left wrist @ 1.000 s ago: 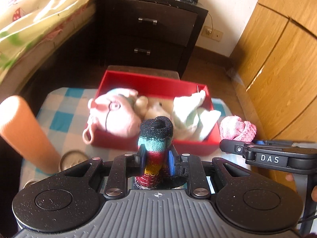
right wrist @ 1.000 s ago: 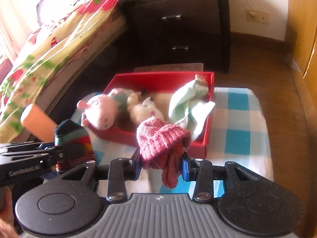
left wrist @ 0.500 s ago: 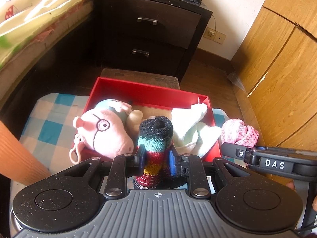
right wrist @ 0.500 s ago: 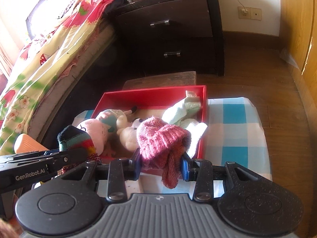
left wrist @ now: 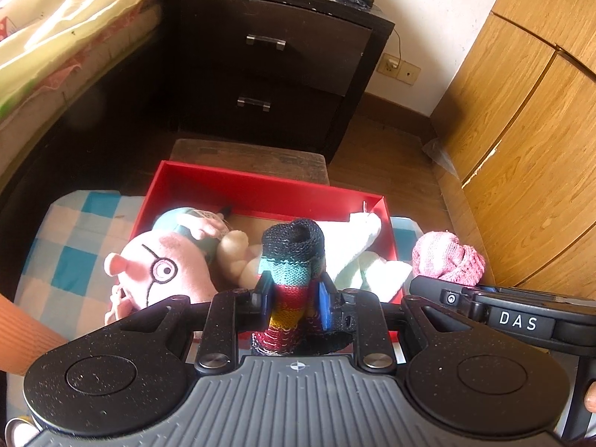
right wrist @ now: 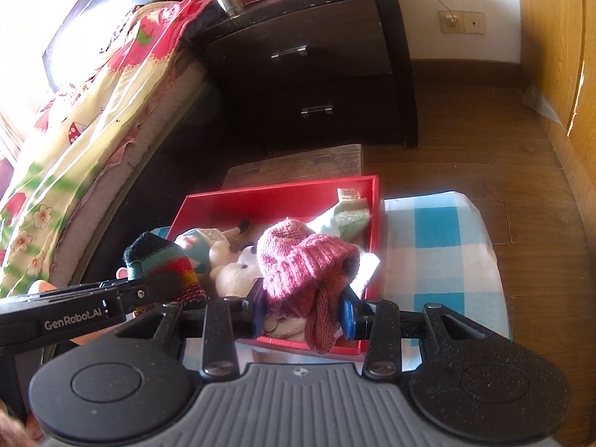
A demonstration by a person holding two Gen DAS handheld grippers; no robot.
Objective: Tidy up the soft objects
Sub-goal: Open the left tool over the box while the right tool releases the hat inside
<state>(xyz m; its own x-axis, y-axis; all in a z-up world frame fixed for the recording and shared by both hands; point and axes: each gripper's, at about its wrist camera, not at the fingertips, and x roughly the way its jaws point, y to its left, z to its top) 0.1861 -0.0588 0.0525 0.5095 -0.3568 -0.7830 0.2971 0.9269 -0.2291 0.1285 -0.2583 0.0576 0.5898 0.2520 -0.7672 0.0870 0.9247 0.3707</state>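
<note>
At the far left a bed with a flowered cover runs along the room, and a dark nightstand stands behind the work area. A checked cloth covers the tabletop, and on it sits a red box. At the box's left end lies a pink pig toy, with a cream plush toy beside it. The left tool is clamped on a striped knit sock, held upright over the box's near wall. In the box's right part lies a pale green cloth. The right tool is closed around a pink knit hat, held over the box's near right corner, its loose end hanging down between the fingers. A wooden wardrobe stands at the right.
</note>
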